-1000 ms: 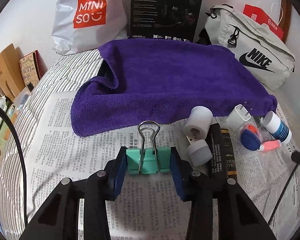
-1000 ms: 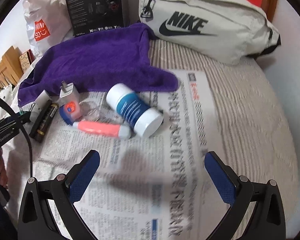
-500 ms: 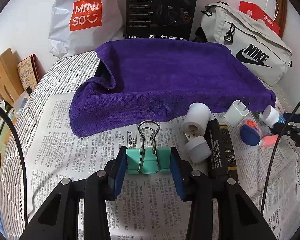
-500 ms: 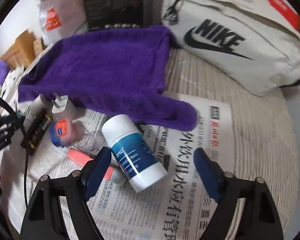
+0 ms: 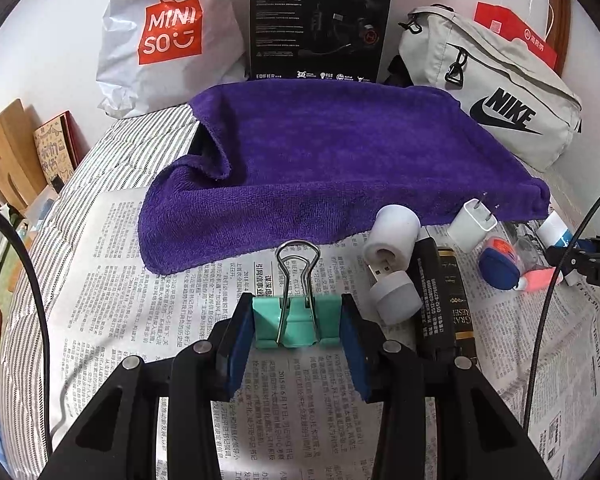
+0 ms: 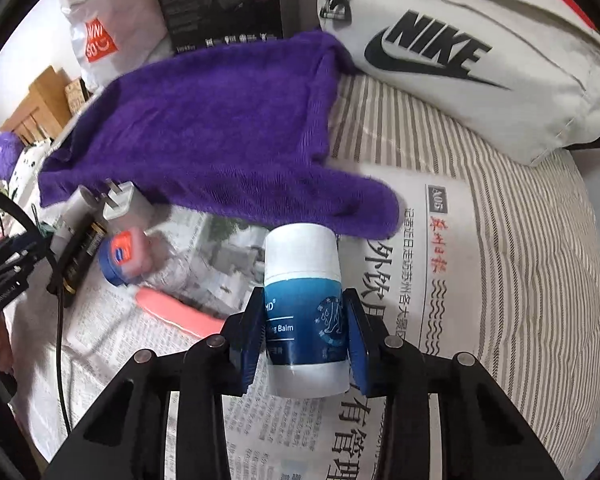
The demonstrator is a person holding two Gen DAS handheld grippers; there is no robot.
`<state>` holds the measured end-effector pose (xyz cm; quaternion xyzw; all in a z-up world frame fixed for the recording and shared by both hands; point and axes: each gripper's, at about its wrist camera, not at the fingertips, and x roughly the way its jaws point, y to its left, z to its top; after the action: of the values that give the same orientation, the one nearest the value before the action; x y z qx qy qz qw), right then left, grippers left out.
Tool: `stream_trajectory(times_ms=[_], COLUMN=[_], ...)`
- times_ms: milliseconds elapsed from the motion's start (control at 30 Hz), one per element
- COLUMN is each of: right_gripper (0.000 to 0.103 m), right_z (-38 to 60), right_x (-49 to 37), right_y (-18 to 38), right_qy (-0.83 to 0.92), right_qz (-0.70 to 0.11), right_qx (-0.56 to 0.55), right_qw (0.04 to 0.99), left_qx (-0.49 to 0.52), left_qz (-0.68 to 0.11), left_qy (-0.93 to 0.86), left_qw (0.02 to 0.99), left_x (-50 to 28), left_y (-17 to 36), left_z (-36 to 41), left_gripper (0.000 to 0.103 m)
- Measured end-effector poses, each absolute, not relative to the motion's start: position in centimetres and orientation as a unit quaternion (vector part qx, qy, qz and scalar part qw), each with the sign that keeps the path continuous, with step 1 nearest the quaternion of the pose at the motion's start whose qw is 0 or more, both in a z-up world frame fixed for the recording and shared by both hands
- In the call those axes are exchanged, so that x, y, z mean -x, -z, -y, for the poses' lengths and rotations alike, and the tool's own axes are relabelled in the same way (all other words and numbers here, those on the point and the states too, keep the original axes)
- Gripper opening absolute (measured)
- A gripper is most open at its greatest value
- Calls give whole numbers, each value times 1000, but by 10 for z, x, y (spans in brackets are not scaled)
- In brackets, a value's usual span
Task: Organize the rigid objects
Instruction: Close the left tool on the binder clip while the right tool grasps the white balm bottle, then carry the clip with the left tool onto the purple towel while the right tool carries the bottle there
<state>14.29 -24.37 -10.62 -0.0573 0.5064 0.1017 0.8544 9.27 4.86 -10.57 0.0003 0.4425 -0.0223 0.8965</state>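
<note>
Right gripper [image 6: 303, 334] swung in, jaws closing around the balm bottle [image 6: 305, 308]; left gripper [image 5: 296, 326] kept clamping the green clip [image 5: 296, 326] over newspaper [image 5: 148, 312], purple towel [image 5: 320, 160] mid-frame.

The balm bottle [image 6: 305, 304] shows only part of its label — the pads of the right claw [image 6: 304, 334] cover the first letters, leaving "Balm" and little else. In the left wrist view that same bottle [image 5: 556, 227] is mostly hidden behind the other claw's black frame and a cable. The purple towel [image 5: 332, 160] drapes over something dark at its left fold; what it is cannot be told. The black headset box [image 5: 320, 20] is cut off at the top edge. The newspaper [image 5: 148, 312] print is too small to read.
</note>
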Motion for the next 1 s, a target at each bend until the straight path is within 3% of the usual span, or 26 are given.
stream_trajectory(times_ms=[467,1000], right_gripper=[36,36], right_z=[244,229], right_x=[-127,-116], right_y=[95,49], right_qy=[-98,-121], right_qz=[-489,-470], right_qx=[63,29], right_qw=[864,874], left_qx=[9,10], left_qz=[-449,-425], left_qy=[31,38], left_qw=[893,904], left_x=[-86,-79], left_y=[97,41], left_z=[-60,-72], left_gripper=[39,39])
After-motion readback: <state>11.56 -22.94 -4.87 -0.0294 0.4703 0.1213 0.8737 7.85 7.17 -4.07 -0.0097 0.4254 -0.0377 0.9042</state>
